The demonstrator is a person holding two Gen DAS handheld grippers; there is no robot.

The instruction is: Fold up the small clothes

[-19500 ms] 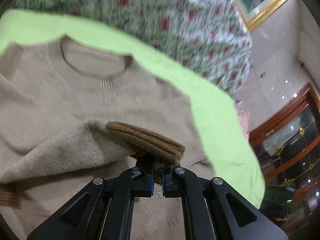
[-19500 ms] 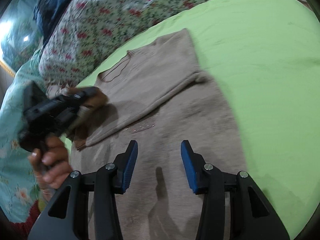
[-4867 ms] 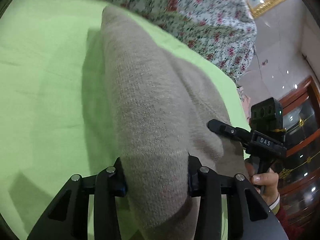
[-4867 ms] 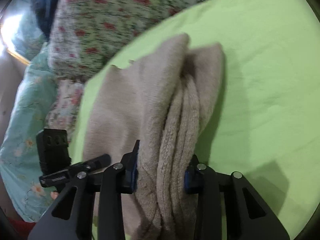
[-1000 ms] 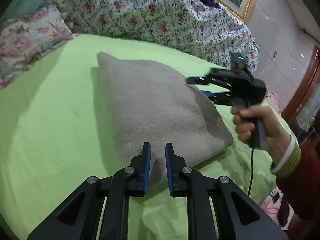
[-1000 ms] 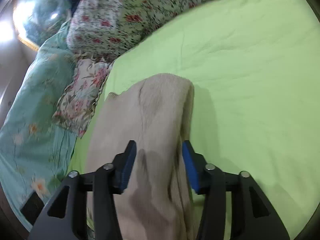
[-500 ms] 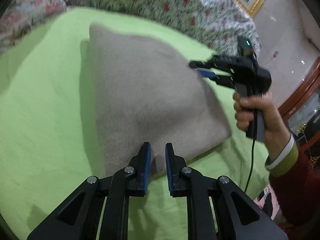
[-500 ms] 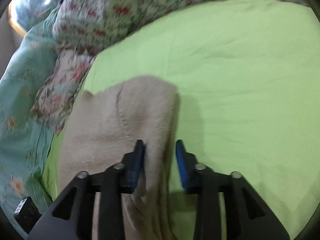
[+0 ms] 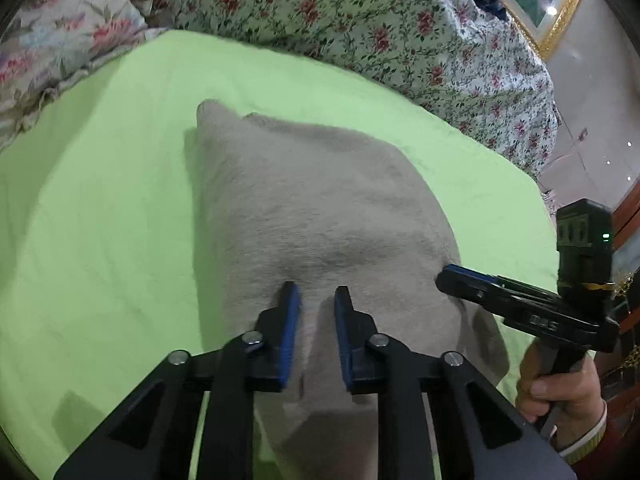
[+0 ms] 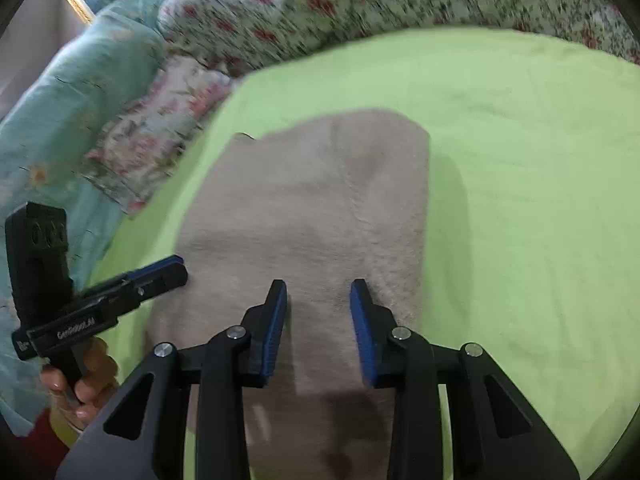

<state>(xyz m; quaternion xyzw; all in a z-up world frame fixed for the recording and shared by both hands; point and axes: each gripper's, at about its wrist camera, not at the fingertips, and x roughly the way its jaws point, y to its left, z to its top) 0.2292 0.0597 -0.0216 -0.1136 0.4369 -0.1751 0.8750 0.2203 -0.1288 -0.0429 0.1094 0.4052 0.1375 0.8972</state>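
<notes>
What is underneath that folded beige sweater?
The folded beige knitted sweater lies on a bright green bedsheet, visible all around it. Whatever is tucked inside the folds is covered.

The left gripper [image 9: 315,300] is hovering over the near part of a folded beige sweater [image 9: 320,216], its blue-padded jaws standing slightly apart with nothing between them. The sweater is lying as a compact bundle on a lime-green sheet [image 9: 100,220], with a floral quilt [image 9: 360,28] bunching up behind it. At the right edge, the right gripper [image 9: 448,278] is reaching in toward the sweater's right side, gripped by a hand [image 9: 560,384] in a red sleeve, though its jaw gap is not showing from this angle.
</notes>
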